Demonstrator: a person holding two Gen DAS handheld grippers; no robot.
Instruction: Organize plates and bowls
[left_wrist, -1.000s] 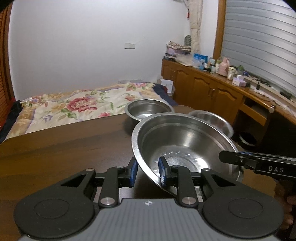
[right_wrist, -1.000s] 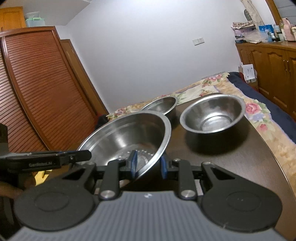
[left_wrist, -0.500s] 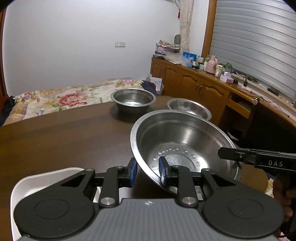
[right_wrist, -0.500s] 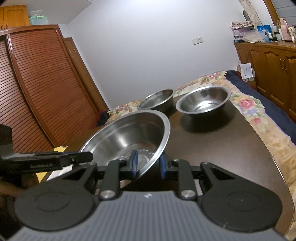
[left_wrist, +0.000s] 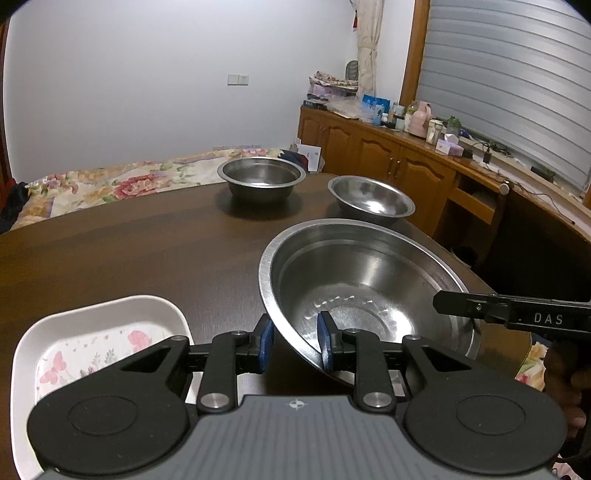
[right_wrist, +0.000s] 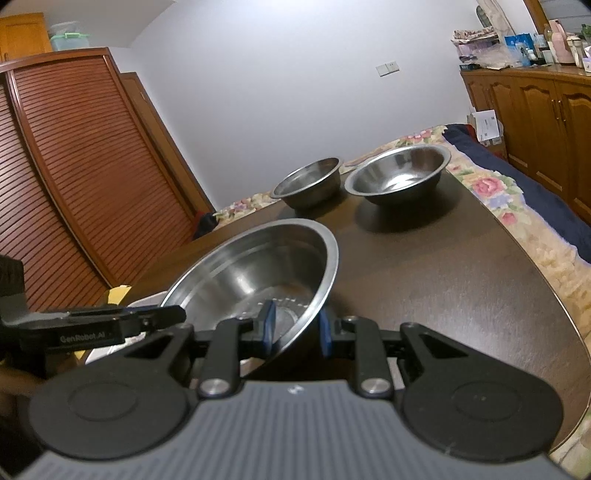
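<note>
A large steel bowl (left_wrist: 369, 280) (right_wrist: 258, 269) hangs just above the dark table, tilted. My left gripper (left_wrist: 293, 345) is shut on its near-left rim, and my right gripper (right_wrist: 293, 328) is shut on the opposite rim. Each gripper shows in the other's view as a black bar at the bowl's edge. Two smaller steel bowls stand apart at the far end of the table: one deeper (left_wrist: 261, 179) (right_wrist: 308, 181) and one wider (left_wrist: 371, 199) (right_wrist: 400, 177). A white floral plate (left_wrist: 99, 332) lies at the near left, under my left gripper.
The round dark wooden table (left_wrist: 129, 251) (right_wrist: 443, 266) ends just right of the large bowl. A bed with a floral cover (left_wrist: 110, 181) lies beyond it. Wooden cabinets (left_wrist: 388, 162) line the right wall, a louvred wardrobe (right_wrist: 66, 177) the left.
Both grippers have pulled the large bowl back toward the near side of the table and lowered it. The two small bowls now sit farther off, and the white plate has come into view.
</note>
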